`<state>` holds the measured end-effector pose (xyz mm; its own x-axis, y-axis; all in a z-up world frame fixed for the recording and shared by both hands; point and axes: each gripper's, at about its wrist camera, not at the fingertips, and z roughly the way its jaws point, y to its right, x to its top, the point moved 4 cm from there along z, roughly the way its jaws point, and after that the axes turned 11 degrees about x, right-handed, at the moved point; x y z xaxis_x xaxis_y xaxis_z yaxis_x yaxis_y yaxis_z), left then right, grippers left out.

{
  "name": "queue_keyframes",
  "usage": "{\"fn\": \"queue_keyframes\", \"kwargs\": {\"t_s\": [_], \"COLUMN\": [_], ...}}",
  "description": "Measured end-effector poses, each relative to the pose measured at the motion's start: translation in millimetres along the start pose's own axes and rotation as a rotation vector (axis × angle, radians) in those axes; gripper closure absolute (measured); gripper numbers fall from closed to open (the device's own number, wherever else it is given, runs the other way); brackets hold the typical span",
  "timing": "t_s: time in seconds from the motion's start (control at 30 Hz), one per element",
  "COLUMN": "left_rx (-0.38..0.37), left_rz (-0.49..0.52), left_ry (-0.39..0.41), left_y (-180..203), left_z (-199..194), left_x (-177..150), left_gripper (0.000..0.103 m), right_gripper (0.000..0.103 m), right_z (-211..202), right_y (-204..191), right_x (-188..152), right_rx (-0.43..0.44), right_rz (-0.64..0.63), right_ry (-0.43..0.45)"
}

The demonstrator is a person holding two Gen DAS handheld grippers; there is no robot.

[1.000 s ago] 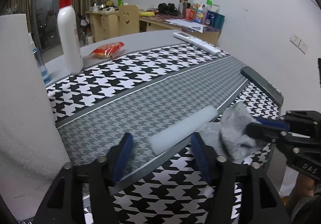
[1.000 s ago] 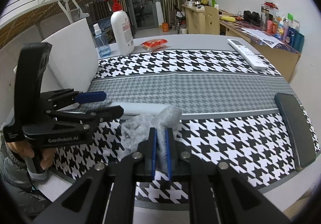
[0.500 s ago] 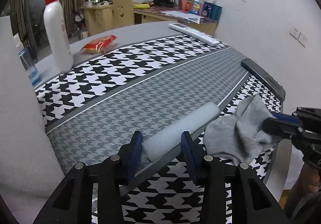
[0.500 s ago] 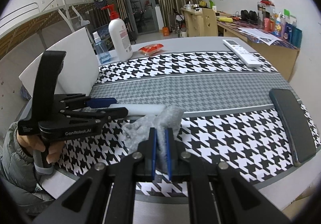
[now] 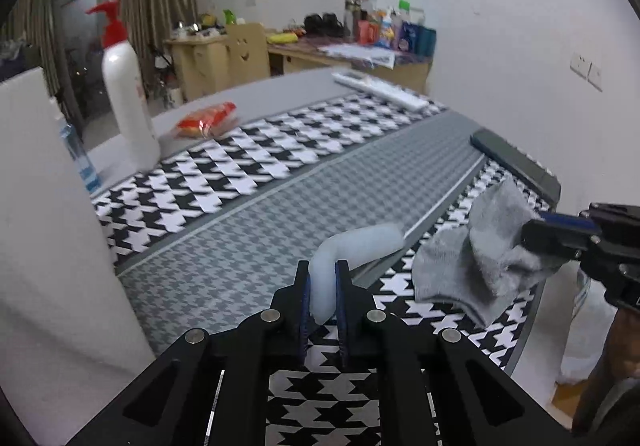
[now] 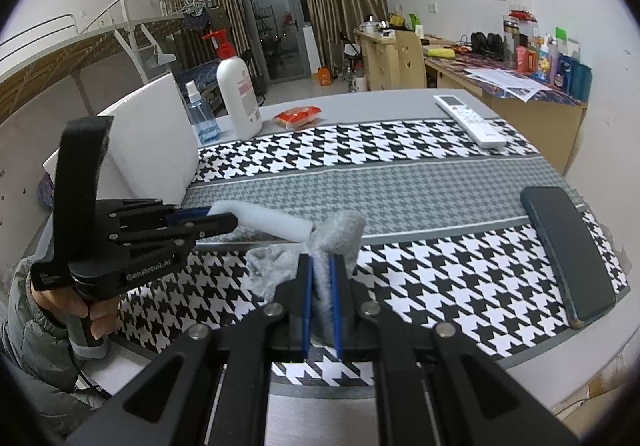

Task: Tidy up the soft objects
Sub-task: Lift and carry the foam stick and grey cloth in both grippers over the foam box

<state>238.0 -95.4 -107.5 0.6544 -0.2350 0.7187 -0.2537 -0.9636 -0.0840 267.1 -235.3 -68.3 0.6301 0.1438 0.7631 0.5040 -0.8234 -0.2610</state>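
Beside the dark flat phone (image 6: 568,254), right gripper (image 6: 320,278) clamps grey fabric sock (image 6: 340,234); left gripper (image 5: 323,288) pinches pale-blue foam cylinder (image 5: 360,246) (bent upward), farther away.

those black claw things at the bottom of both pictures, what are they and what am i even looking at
They are hand-held grasping tools, not a robot. A person grips one in each hand, and each carries a wide-angle camera looking along its two fingers. So one picture is from the left tool, the other from the right tool, and each also sees the other from the side.

Both look at a table under a black, white and grey houndstooth cloth. The left tool has clamped the end of a pale blue foam tube, which bends where it is squeezed. The right tool is shut on a soft grey sock.

Farther back stand a white pump bottle with a red top, a small clear blue spray bottle, a red snack packet and a white remote control. A dark flat phone lies on the right.
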Motion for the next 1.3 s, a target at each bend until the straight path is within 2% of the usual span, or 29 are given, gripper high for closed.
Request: {"fn": "queue_keyframes", "kwargs": {"t_s": [0.4, 1.3], "left_rx": [0.088, 0.147], "left_rz": [-0.073, -0.124], "left_ry": [0.063, 0.153], "left_y": [-12.1, -26.4], "left_z": [-27.1, -73.1], "left_x": [10.4, 15.3], "left_gripper": [0.091, 0.091], "right_gripper": [0.092, 0.093], "right_z": [-10.8, -26.3], "right_y": [-9.2, -22.8], "right_x": [13.1, 33.9], "right_rx": [0.003, -0.006], "right_rz": [-0.027, -0.056], "right_ry": [0.058, 0.131]}}
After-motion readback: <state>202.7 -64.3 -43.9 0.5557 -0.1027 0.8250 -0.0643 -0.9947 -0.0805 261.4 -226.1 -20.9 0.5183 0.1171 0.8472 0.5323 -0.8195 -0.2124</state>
